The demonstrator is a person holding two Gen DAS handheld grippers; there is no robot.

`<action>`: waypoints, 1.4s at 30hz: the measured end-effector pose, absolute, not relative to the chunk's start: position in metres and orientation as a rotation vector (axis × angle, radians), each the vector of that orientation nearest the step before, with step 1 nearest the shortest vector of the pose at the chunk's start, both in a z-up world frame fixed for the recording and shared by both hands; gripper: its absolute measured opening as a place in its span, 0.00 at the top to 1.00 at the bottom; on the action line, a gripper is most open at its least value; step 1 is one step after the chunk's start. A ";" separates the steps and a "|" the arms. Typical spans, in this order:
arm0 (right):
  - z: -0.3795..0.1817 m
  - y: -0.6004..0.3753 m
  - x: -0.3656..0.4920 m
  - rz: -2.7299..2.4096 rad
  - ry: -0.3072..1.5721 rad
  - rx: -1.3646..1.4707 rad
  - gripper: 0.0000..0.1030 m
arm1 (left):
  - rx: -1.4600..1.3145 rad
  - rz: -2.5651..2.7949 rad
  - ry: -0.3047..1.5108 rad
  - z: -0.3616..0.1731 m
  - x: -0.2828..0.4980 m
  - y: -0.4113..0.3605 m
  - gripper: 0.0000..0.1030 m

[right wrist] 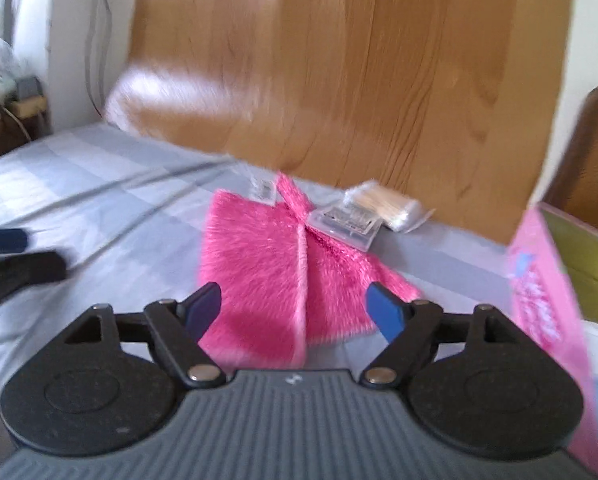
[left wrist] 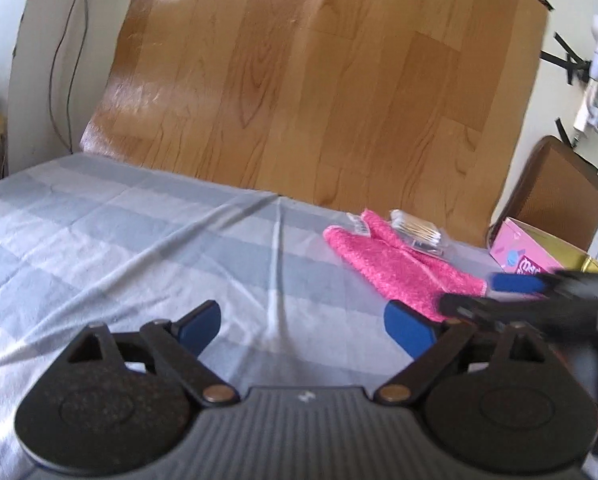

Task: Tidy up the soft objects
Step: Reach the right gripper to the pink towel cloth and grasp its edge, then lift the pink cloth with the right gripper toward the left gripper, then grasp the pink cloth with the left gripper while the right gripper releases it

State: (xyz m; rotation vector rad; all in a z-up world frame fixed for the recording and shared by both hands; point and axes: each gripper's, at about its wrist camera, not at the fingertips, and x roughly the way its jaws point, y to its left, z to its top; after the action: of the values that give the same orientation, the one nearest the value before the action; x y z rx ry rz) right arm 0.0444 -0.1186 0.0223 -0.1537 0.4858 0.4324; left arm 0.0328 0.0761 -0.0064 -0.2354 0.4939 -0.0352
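Left gripper (left wrist: 305,324): black linkage arms, blue flat pads, jaws spread wide, nothing between them. It sits over the grey-and-white checked cotton sheet (left wrist: 99,248), which is soft, lightly creased, with one raised fold down the middle.

Right gripper (right wrist: 295,308): same build, jaws spread, not pinching anything. The view is motion-blurred. The fuzzy hot-pink cloth (right wrist: 275,264) lies flat on the sheet just ahead of and below the pads; contact can't be told. Shaggy pile, roughly rectangular, with a pale seam down its centre and a narrow pink strip at the far end.

On the cloth's far edge rests a clear plastic packet of cotton swabs (right wrist: 379,204), glossy and crinkled, with a printed label.

To the right stands a pink printed cardboard box (right wrist: 539,304) with an open top and a yellow-olive inside.

Behind everything is a glossy wood-grain vinyl sheet (left wrist: 319,92), curled up against the pale wall.

In the left wrist view the right gripper appears as a blurred black shape at the cloth's near right corner.
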 end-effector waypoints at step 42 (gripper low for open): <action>0.004 -0.120 -0.053 0.595 0.590 -0.043 0.88 | -0.317 -0.296 0.772 -0.008 0.003 0.020 0.15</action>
State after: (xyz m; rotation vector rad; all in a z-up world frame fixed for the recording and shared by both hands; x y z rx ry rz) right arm -0.0529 -0.1200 0.0037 -0.0435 0.5904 0.5952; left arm 0.0029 0.0204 -0.0075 -0.3166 0.7720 -0.2963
